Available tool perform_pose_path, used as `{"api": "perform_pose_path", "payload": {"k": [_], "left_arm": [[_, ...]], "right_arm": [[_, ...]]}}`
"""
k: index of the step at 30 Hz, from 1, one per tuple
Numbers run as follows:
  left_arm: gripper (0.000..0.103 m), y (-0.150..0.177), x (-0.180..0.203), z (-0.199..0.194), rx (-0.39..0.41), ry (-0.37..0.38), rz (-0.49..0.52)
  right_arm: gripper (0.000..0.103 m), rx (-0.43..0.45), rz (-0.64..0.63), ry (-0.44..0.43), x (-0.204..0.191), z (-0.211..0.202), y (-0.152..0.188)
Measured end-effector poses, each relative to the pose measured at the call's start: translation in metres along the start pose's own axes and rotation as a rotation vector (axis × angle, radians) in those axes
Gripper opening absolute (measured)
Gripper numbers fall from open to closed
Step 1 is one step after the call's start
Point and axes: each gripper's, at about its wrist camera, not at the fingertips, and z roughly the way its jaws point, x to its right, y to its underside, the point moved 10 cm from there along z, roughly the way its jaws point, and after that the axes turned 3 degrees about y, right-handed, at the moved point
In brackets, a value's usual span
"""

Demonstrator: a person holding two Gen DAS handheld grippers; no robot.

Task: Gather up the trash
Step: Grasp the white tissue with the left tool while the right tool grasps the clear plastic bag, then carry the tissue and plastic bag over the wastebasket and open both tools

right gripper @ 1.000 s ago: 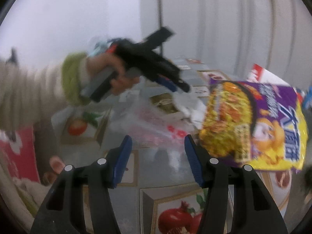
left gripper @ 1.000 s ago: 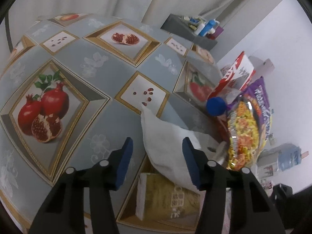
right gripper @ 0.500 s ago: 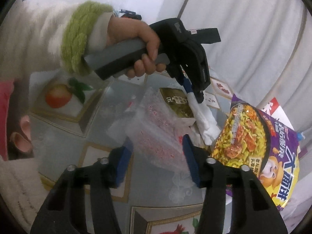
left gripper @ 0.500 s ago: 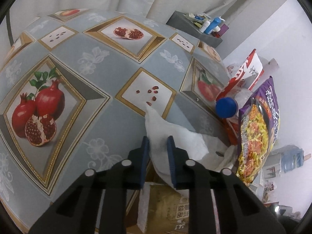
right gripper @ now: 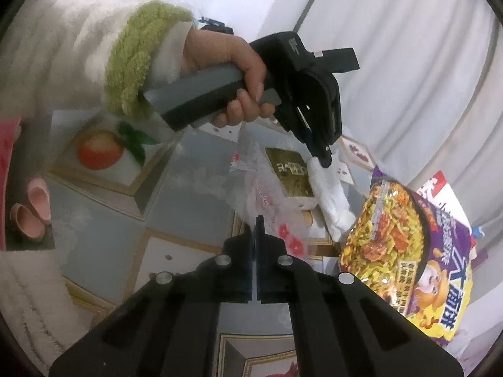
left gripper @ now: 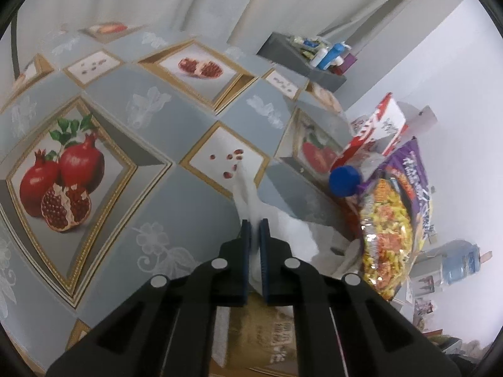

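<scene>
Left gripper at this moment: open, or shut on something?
Shut on the white tissue: the left gripper pads pinch its crumpled edge.

Large Chinese characters on the purple noodle packet are not clearly readable.

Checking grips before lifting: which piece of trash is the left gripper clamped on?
The white tissue; left gripper pinches it. The gold packet lies underneath, ungripped.

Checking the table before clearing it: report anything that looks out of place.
Litter is heaped at one edge of the fruit-print tablecloth: a crumpled white tissue, a clear red-printed plastic bag, a gold packet and a purple noodle packet, overlapping untidily.
</scene>
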Motion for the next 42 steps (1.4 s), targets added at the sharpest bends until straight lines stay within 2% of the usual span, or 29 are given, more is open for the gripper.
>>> {"api": "perform_pose_path", "payload": {"k": [14,22,30,35,42], "left_arm": [[0.005,-0.009,0.049,-0.055,0.134,0.002,0.135],[0.005,-0.013,0.062,-0.097,0.215,-0.060,0.194],[0.005,-0.016,0.067,-0.138,0.267,-0.123,0.209],[0.004,-0.020,0.096,-0.167,0.305,-0.136,0.252],[0.005,-0.022,0.172,-0.189,0.337,-0.091,0.359]], "right_arm": [[0.000,0.079,0.059,-0.018,0.007,-0.025,-0.015],[0.000,0.130,0.097,-0.035,0.010,-0.049,-0.023],[0.000,0.175,0.154,-0.022,0.015,-0.076,-0.023],[0.000,0.219,0.203,0.007,0.028,-0.102,-0.022],[0.000,0.275,0.299,0.101,0.055,-0.151,-0.002]]}}
